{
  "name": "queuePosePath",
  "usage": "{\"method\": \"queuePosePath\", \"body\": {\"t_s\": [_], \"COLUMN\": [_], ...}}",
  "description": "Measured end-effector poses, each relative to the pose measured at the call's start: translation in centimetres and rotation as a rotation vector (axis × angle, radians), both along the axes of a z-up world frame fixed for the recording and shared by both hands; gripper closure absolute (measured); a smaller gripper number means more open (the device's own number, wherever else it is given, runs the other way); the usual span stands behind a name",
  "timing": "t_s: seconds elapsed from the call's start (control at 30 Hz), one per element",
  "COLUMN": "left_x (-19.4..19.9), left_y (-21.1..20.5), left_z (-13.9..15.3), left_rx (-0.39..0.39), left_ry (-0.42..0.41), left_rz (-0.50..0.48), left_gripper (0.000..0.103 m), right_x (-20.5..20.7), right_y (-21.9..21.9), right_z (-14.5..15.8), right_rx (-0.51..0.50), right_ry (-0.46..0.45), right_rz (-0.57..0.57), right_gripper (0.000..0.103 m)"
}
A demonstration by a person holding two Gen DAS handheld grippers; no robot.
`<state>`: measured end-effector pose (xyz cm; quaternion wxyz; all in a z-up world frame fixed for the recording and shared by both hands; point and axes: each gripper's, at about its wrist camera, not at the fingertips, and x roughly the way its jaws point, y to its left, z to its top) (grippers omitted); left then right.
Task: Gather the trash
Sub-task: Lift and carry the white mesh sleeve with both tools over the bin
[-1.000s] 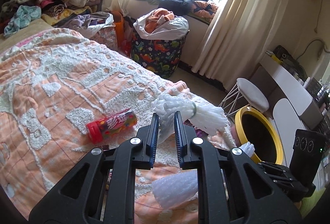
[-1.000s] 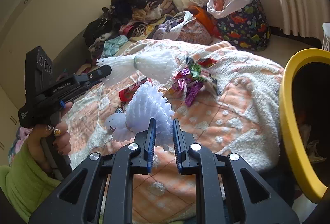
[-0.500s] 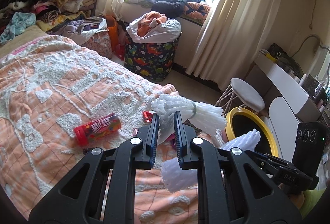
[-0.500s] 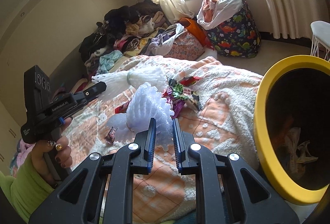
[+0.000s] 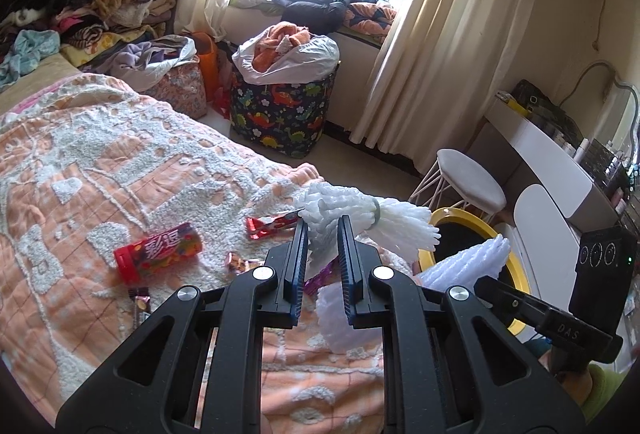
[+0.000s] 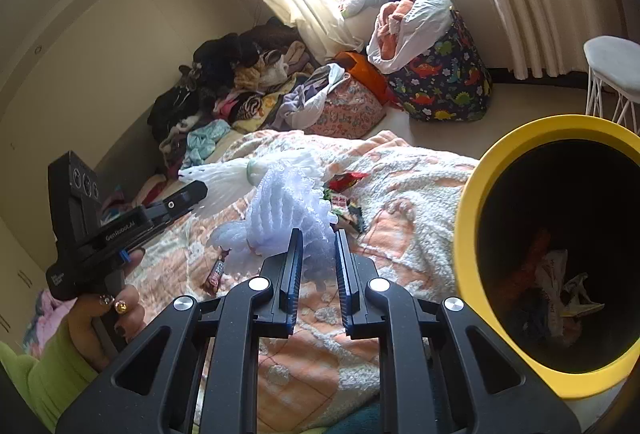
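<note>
- On the bed, at the far left of the left wrist view, we see an orange-and-white quilt (image 5: pixel 100 162) with a red candy tube (image 5: pixel 158 252) lying on its side, and small wrappers (image 5: pixel 272 226) scattered near it.
- At the centre of that view, our left gripper (image 5: pixel 323 234) stands with its jaws narrow, pinching a white foam fruit net (image 5: pixel 360 214) that is bound by a green band and fans out toward the right.
- Behind it, by the curtain, we note a dinosaur-print hamper (image 5: pixel 284 114) stuffed with clothes.
- To the right, a yellow-rimmed trash bin (image 5: pixel 460 218) stands on the floor just beside the bed, below a white stool (image 5: pixel 472 182).
- At the far right, our right gripper appears from the side, carrying a second white foam net (image 5: pixel 468 266) in front of the bin's mouth.
- At the left of the right wrist view, a hand (image 6: pixel 112 318) in a green sleeve holds the left gripper's handle, its banded net reaching over the quilt.
- In the middle, our right gripper (image 6: pixel 318 250) holds its jaws narrow on the bluish-white foam net (image 6: pixel 280 214), lifted clear of the quilt (image 6: pixel 400 226).
- At the right, the bin (image 6: pixel 472 186) gapes close by, with crumpled trash (image 6: pixel 560 294) at its bottom.
</note>
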<state>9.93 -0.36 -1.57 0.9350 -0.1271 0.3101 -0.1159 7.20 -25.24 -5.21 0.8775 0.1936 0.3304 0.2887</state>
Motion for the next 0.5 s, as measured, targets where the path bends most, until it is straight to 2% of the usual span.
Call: {"method": "queuePosePath", "body": {"t_s": [0.5], "left_x": [0.7], "left_y": [-2.4], "left_z": [0.4], "left_rx": [0.035], "left_ry": [-0.008], "left_rz": [0.006], "left_gripper": [0.093], "right_x": [0.3], "right_y": [-4.8], "right_z": [0.1], "right_rx": [0.06], "right_ry": [-0.005], "right_rz": [-0.097], "right_gripper": [0.087]}}
